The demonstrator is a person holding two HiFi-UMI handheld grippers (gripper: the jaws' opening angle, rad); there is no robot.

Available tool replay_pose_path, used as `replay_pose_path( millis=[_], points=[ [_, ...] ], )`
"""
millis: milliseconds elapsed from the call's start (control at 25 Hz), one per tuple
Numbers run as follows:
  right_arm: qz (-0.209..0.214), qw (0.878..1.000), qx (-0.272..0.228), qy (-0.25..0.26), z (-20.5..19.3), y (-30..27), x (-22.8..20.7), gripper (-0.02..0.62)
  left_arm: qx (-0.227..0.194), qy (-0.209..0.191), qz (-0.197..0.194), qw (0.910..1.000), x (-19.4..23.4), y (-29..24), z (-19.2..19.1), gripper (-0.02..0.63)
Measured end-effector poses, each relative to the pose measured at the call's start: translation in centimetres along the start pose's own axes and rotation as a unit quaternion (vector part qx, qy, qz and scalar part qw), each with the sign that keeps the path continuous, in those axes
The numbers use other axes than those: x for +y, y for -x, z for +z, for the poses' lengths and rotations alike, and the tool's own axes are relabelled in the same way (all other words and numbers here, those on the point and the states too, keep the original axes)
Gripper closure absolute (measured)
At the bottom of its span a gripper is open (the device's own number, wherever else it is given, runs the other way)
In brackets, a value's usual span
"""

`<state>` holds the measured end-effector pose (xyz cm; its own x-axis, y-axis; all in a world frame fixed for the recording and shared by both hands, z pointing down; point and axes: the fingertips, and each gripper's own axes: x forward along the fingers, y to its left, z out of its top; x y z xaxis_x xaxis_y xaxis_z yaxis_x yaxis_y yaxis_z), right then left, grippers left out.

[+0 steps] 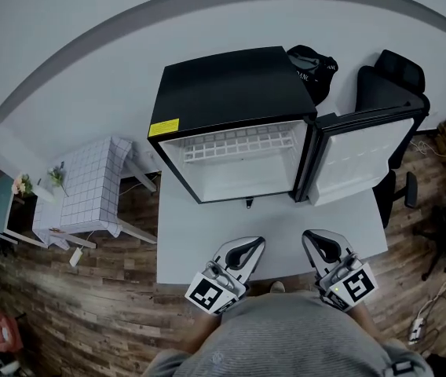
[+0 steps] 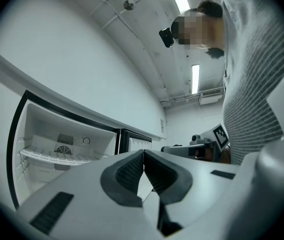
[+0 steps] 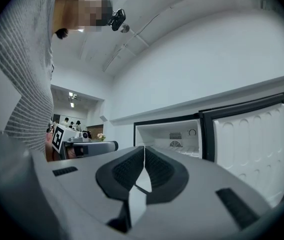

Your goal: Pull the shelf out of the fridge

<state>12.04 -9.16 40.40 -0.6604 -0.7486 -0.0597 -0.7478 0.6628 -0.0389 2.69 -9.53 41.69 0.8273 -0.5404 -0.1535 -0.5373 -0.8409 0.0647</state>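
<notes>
A small black fridge [image 1: 231, 93] stands on a grey platform [image 1: 207, 242] with its door [image 1: 360, 159] swung open to the right. Inside, a white wire shelf [image 1: 239, 144] lies across the white cavity; it also shows as the shelf [image 2: 52, 156] in the left gripper view and the shelf [image 3: 189, 153] in the right gripper view. My left gripper [image 1: 253, 246] and right gripper [image 1: 312, 237] hover side by side near the platform's front edge, well short of the fridge. Both are shut with nothing between the jaws.
A small table with a white grid cloth [image 1: 89, 183] stands left of the platform. A black office chair [image 1: 400, 77] and a black bag [image 1: 313, 65] are behind the fridge door. Wooden floor [image 1: 74, 305] surrounds the platform. Cables [image 1: 435, 309] lie at the right.
</notes>
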Motion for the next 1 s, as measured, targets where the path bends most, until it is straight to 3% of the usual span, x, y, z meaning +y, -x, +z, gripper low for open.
replay_pose_path(
  millis=[160,400,760,880,1000],
  points=[
    [-0.003,1.0,-0.003,0.004,-0.3,-0.4,-2.2,0.581,-0.012,-0.002,-0.001,0.9999,-0.3,-1.6,0.2,0.595],
    [0.045,0.999,0.001,-0.006,-1.0,-2.2,-1.1,0.581,-0.016,0.004,-0.001,0.9999,0.0,-2.3,0.1,0.595],
    [0.018,1.0,-0.016,-0.006,-0.8,-4.3,-1.9,0.581,0.013,0.051,-0.006,0.9986,1.7,-2.2,-2.0,0.595],
    [0.014,1.0,-0.013,-0.002,-0.8,-4.5,-2.1,0.581,0.006,0.091,-0.011,0.9958,2.2,-2.7,-1.9,0.595],
    [0.011,1.0,-0.021,-0.003,-0.4,-4.9,-2.4,0.581,-0.011,0.158,-0.005,0.9874,3.3,-3.2,-2.0,0.595]
  ],
)
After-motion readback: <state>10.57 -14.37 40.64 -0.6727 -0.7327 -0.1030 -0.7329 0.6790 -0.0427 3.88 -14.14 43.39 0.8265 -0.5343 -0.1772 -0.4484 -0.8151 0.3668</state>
